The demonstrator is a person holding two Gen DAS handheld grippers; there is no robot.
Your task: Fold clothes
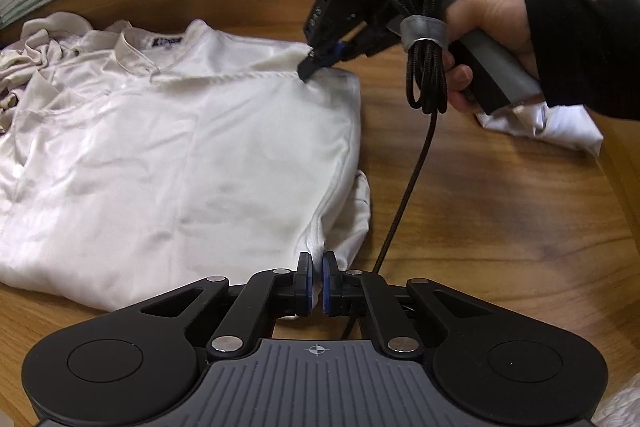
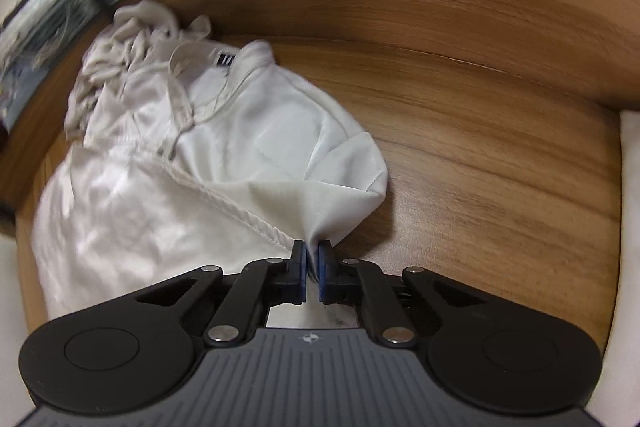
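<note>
A white satin shirt lies spread on the wooden table, collar toward the far left. My left gripper is shut on the shirt's near right edge, by the lower side seam, with cloth pinched between its blue pads. In the same view my right gripper, held by a hand in a black sleeve, is shut on the shirt's far right shoulder. The right wrist view shows the right gripper clamped on a raised fold of the shirt beside a stitched seam.
A crumpled pile of pale cloth sits beyond the collar at the far left. Another folded white piece lies on the table at the right, under the hand. A black cable hangs from the right gripper across the wood.
</note>
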